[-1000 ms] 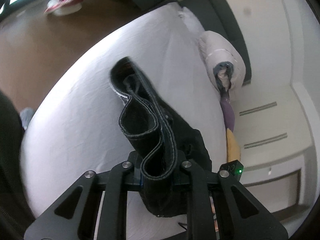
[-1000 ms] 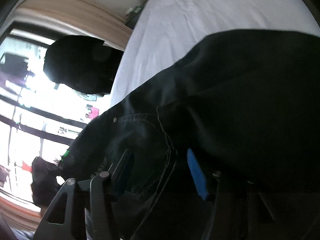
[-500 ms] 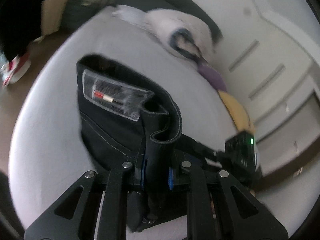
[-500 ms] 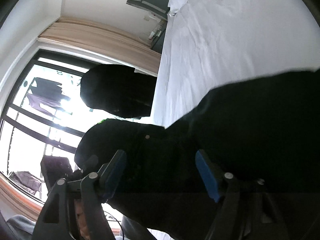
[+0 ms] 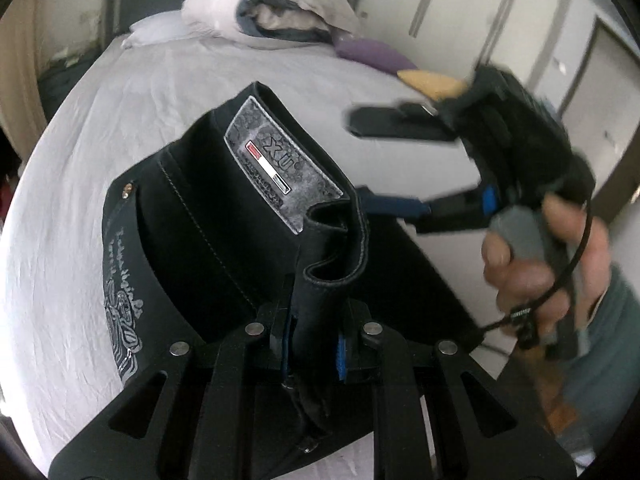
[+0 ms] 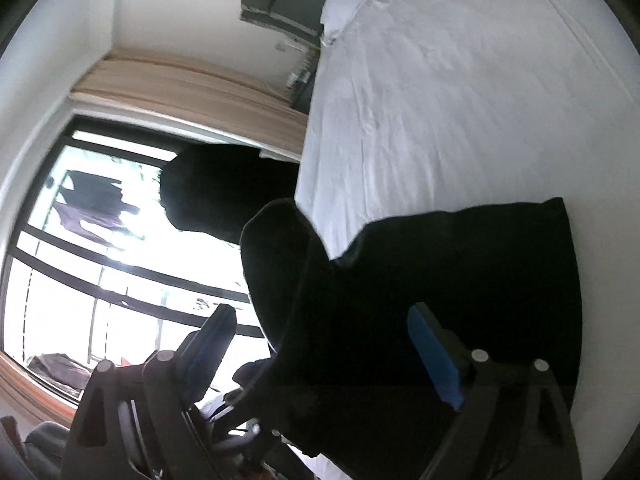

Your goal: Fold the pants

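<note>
Nearest the left camera, the left hand-held gripper (image 5: 314, 354) is clamped on a bunched fold of waistband of the black pants (image 5: 224, 216), which lie partly on the white bed (image 5: 120, 92) with the brand patch (image 5: 282, 166) facing up. Just beyond, the right hand-held gripper (image 5: 362, 158) stands wide, gripping nothing, its lower finger beside the waistband edge. The step looks like laying out and squaring the waist end. Next, the right side likely needs a fresh hold on a free edge. Far off lie a rolled duvet (image 5: 280, 16) and a purple cushion (image 5: 370, 54).
</note>
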Demonstrator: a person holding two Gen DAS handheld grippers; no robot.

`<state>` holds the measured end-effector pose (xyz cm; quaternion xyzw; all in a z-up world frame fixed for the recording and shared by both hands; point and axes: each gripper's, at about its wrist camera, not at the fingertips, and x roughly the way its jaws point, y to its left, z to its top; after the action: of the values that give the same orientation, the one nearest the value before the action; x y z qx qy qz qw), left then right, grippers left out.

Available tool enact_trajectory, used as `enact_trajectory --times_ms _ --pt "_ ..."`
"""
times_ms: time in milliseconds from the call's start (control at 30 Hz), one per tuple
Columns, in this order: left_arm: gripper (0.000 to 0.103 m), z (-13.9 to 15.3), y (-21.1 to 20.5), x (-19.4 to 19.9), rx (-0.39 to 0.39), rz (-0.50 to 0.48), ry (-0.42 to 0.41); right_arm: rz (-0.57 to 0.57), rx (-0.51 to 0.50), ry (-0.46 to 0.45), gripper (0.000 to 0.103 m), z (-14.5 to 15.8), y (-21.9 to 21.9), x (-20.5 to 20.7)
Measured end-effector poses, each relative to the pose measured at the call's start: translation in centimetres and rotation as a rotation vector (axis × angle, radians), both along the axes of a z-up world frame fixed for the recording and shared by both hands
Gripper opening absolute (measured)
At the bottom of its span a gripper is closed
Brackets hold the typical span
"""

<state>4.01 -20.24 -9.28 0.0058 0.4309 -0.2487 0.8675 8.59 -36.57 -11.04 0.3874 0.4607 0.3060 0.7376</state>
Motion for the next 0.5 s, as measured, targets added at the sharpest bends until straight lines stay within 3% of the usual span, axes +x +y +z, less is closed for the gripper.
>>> enact_trajectory --times_ms 100,200,400,500 --pt "0.014 -0.6 -1.3 -0.8 0.053 -0.030 -0.025 0.039 -0.042 -0.026 0.090 1.0 0.6 0.0" --pt "0.014 -1.4 -1.8 -1.9 0.099 -0.056 -0.054 0.085 -0.208 -0.019 0.089 1.9 2.2 -0.1" --pt "0.014 -1.8 -2.1 -3.1 0.143 -0.076 -0.056 0.177 -0.543 -0.029 0.029 3.0 5.2 -0.4" --pt "0.014 -1.7 -2.0 -2.2 0.141 -0.090 -0.063 0.179 -0.589 -0.050 0.019 3.6 5.0 -0.7"
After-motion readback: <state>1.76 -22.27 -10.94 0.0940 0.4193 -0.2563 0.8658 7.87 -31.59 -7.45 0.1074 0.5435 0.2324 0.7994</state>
